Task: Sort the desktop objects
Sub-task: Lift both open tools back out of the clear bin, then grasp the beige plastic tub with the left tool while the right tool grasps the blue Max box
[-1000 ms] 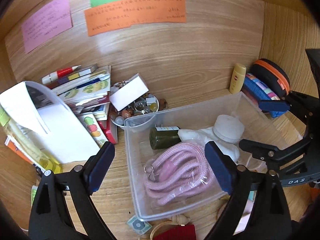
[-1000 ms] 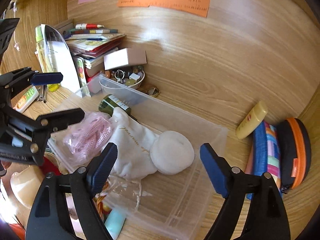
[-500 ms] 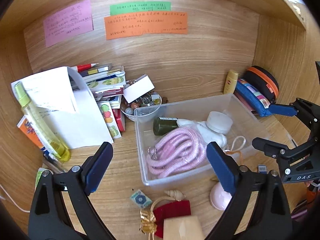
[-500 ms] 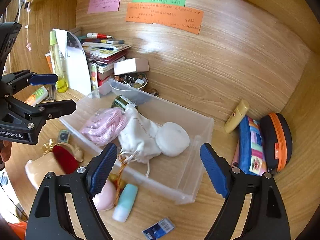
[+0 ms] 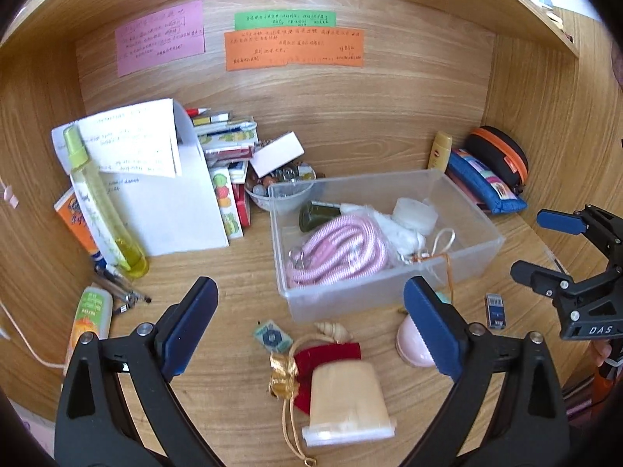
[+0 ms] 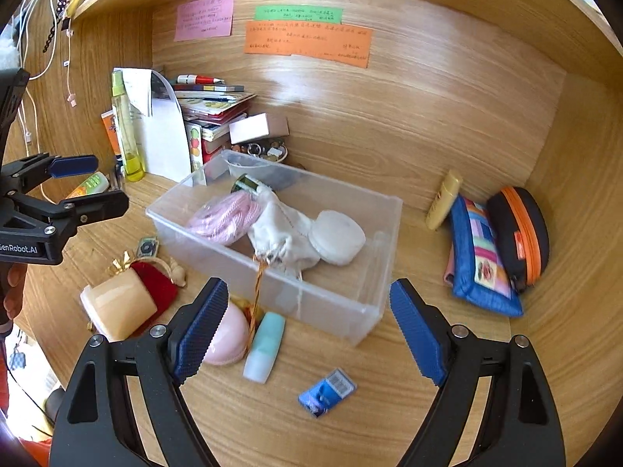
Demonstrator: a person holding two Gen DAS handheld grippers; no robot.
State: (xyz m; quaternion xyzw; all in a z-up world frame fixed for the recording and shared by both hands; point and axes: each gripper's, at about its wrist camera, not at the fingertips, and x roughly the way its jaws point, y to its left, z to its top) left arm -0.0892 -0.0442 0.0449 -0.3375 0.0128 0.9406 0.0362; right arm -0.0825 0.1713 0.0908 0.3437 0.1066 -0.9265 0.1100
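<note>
A clear plastic bin [image 5: 483, 251] [image 6: 350, 311] stands mid-desk holding a pink rope [image 5: 338, 249] [image 6: 226, 214], a white pouch [image 6: 284, 237], a white round case [image 6: 337, 237] and a dark green bottle [image 5: 317, 214]. My left gripper [image 5: 309, 323] is open and empty, in front of the bin. My right gripper [image 6: 307, 329] is open and empty, in front of the bin's right end. On the desk in front lie a beige cup [image 5: 346, 401] [image 6: 117, 303], a red pouch [image 5: 323, 358], a pink round case [image 5: 412, 344] [image 6: 229, 334], a teal tube [image 6: 264, 346] and a blue card [image 6: 327, 391].
Books [image 5: 229, 163], white papers [image 5: 155, 194] and a yellow spray bottle [image 5: 101, 202] stand at the back left. A bowl of trinkets [image 5: 280, 183] sits behind the bin. A yellow tube [image 6: 444, 204], a blue pouch [image 6: 483, 260] and a black-orange case [image 6: 518, 233] lie at the right wall.
Both grippers have pulled back from over the bin, so the items on the desk in front of it have come into view. Both stay open and empty.
</note>
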